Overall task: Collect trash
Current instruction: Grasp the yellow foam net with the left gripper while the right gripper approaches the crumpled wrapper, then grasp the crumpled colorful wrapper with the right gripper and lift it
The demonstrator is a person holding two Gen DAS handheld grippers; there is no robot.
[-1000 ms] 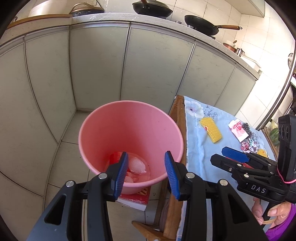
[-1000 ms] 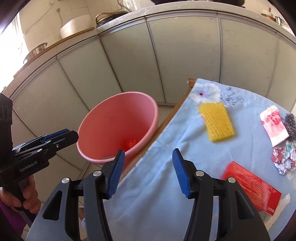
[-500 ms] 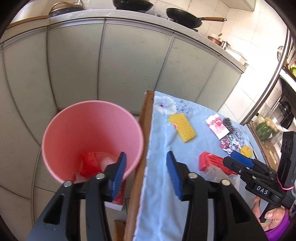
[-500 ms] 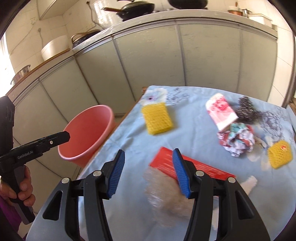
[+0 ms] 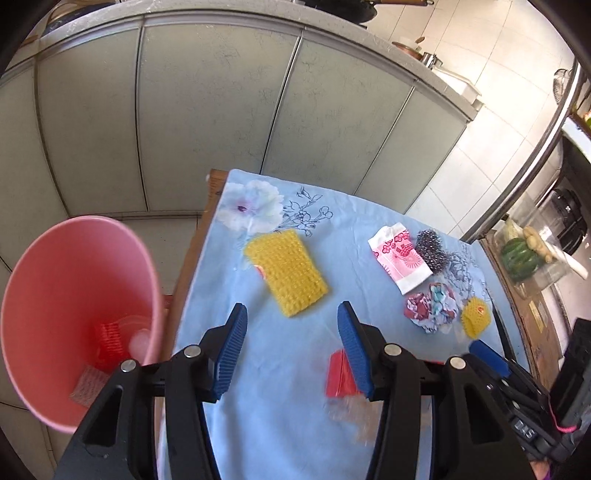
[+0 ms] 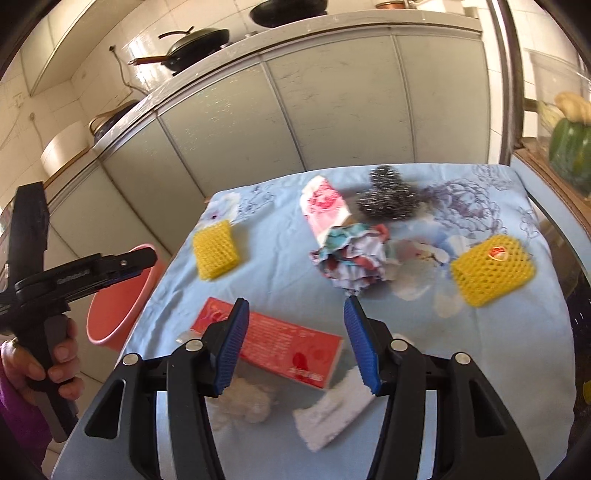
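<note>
The pink bucket (image 5: 55,295) is smooth, slightly glossy plastic. A matt light-blue printed cloth (image 6: 280,266) covers the desk, whose bare wooden edge (image 5: 192,251) shows beside it. The yellow pad (image 5: 286,271) is knobbly foam netting, the scourer (image 6: 388,195) shiny wire wool, the red box (image 6: 273,341) glossy card. The tongs' blue pads (image 6: 232,343) look ribbed.

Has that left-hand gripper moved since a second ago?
Yes. The left gripper has swung from over the pink bucket to above the blue tablecloth.

home kitchen: pans (image 6: 199,42) on counter (image 6: 295,33).
</note>
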